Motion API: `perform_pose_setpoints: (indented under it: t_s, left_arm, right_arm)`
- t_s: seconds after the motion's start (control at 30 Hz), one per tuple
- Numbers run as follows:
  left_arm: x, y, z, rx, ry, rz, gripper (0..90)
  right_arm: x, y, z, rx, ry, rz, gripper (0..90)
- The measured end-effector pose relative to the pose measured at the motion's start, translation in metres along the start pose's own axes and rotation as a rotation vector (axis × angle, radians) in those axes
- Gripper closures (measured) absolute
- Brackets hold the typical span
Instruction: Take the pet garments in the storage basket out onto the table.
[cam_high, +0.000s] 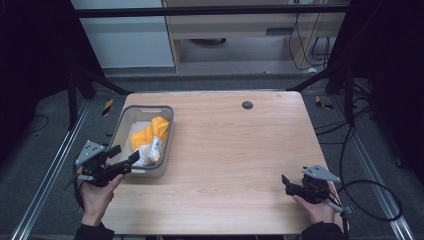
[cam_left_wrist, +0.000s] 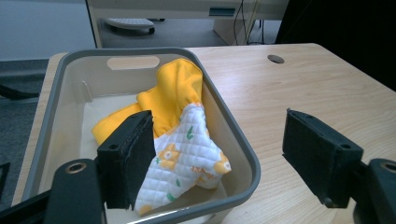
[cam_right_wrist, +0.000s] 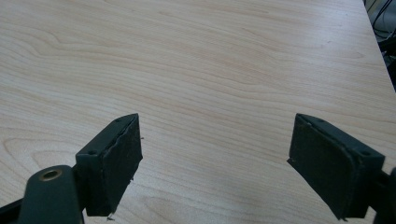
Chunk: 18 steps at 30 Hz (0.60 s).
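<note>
Item on our bench: grey tub (cam_high: 168, 131) at the table's (cam_high: 240, 150) left, holding a yellow cloth (cam_high: 150, 132) bunched with a white quilted piece printed in orange flowers (cam_left_wrist: 187, 154).

Position: we see the cloth lying inside the tub, slumped against its right wall; nothing of it hangs over the rim.

Tools: our left gripper (cam_left_wrist: 217, 154) hovers at the tub's near corner, jaws spread wide, one pad (cam_left_wrist: 128, 156) over the tub and the other outside it, gripping nothing. Our right gripper (cam_right_wrist: 217, 163) rests over bare wood at the near right, well apart from the tub, jaws equally wide and empty.

Progress: we judge the cloth not yet grasped; closing on it and lifting it remain.
</note>
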<state>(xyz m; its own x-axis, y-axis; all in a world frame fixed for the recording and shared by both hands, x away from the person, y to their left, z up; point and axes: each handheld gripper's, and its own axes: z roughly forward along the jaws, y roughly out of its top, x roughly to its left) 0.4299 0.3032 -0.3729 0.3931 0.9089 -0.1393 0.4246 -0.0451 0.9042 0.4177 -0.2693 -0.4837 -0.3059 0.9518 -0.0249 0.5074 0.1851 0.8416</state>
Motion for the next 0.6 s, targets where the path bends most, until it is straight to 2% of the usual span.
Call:
perform_pose_setpoints:
  t_s: [0.13, 0.3, 0.6]
  left_arm:
    - [0.001, 0.003, 0.003, 0.002, 0.008, 0.005, 24.8]
    - [0.002, 0.007, 0.006, 0.003, 0.011, 0.002, 24.6]
    - [0.005, 0.015, 0.02, 0.031, 0.015, 0.001, 24.6]
  right_arm:
    - [-0.001, 0.001, -0.001, -0.003, -0.002, 0.012, 16.6]
    - [-0.001, 0.0, 0.0, -0.002, -0.003, 0.001, 16.7]
    - [-0.001, 0.0, 0.001, 0.0, 0.0, 0.008, 16.7]
